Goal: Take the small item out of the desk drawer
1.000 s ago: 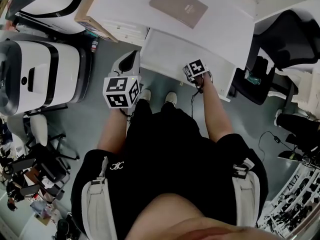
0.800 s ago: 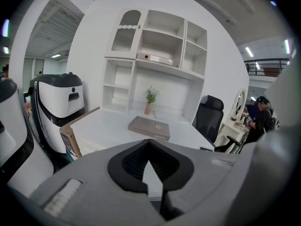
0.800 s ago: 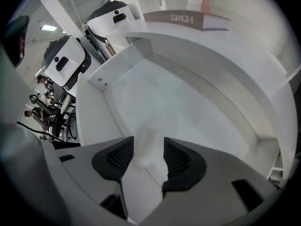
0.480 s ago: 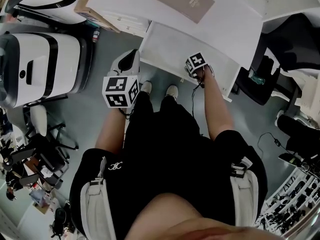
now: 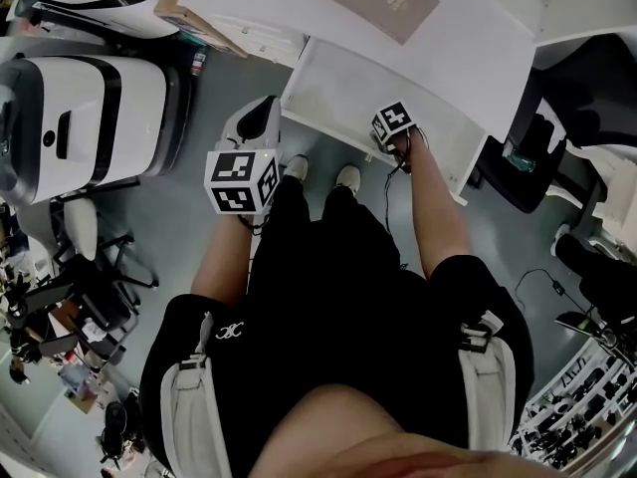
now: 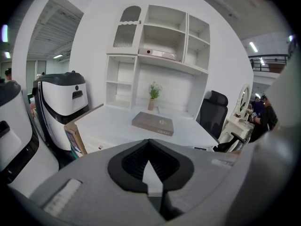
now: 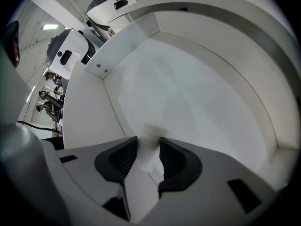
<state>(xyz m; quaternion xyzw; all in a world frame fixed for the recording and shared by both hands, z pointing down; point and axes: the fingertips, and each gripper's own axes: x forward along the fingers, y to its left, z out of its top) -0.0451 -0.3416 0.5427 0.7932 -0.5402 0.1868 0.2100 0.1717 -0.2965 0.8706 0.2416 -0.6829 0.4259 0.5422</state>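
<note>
My right gripper (image 7: pixel 148 150) jaws have just been closing onto the small white item (image 7: pixel 151 133), low centre, inside the open drawer (image 7: pixel 202 93). Looks gripped, lift-out next. Left gripper (image 6: pixel 149 173) clenched, empty.

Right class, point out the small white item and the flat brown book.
small white item (image 7: pixel 149 149): right gripper view, its middle.
flat brown book (image 5: pixel 375 3): head view, centre of its cover.

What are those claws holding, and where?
The right gripper, jaws just closing in, pinches a small white item by its sides; the left gripper holds nothing.
</note>
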